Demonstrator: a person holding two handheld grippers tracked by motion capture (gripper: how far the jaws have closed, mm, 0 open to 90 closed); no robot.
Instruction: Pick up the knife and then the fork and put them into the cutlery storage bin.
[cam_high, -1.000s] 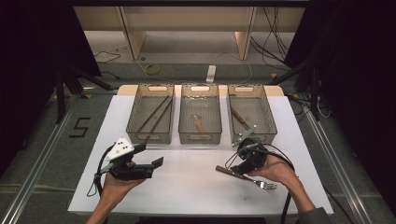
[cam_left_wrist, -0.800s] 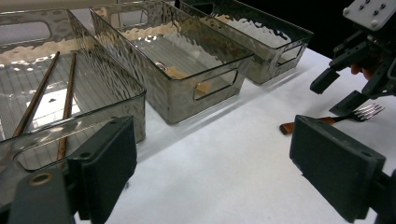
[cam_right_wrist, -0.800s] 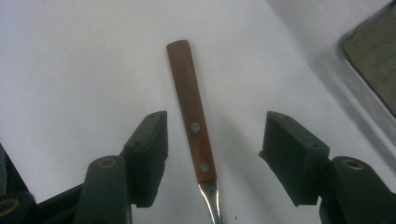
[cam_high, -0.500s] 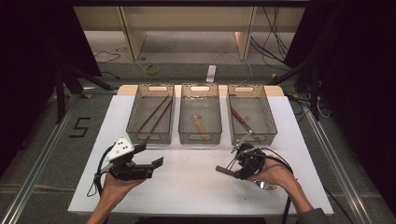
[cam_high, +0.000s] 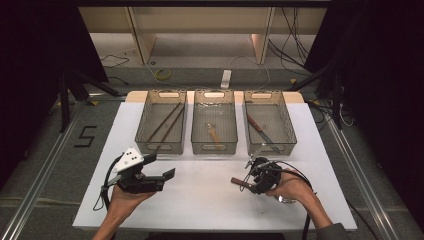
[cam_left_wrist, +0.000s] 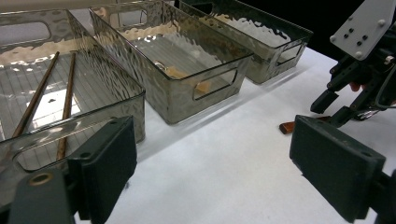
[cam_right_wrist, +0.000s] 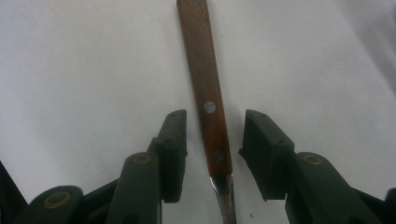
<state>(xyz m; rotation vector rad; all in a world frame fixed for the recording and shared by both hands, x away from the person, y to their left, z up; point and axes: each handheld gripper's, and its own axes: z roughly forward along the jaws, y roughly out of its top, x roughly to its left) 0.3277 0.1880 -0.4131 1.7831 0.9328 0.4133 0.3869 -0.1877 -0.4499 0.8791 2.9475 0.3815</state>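
Note:
A wooden-handled utensil (cam_right_wrist: 205, 84) lies on the white table (cam_high: 200, 200), its handle end (cam_high: 235, 181) pointing left. My right gripper (cam_right_wrist: 212, 149) straddles the handle near its metal neck. Its jaws have just been closing, with the handle between them, but a gap shows on both sides of the wood, so the pads are not pressing on it. In the high view the right gripper (cam_high: 248, 180) sits at the front right. My left gripper (cam_high: 161, 167) hovers at the front left with its jaws wide open and nothing between them (cam_left_wrist: 212, 158).
Three clear trays stand in a row at the back. The left tray (cam_high: 161, 148) holds two chopsticks (cam_high: 167, 121), the middle tray (cam_high: 214, 148) a small wooden-handled piece (cam_high: 215, 135), and the right tray (cam_high: 270, 148) a knife (cam_high: 257, 127).
My right gripper has settled a little lower over the utensil's handle and its jaws have narrowed around it. The left gripper has not moved.

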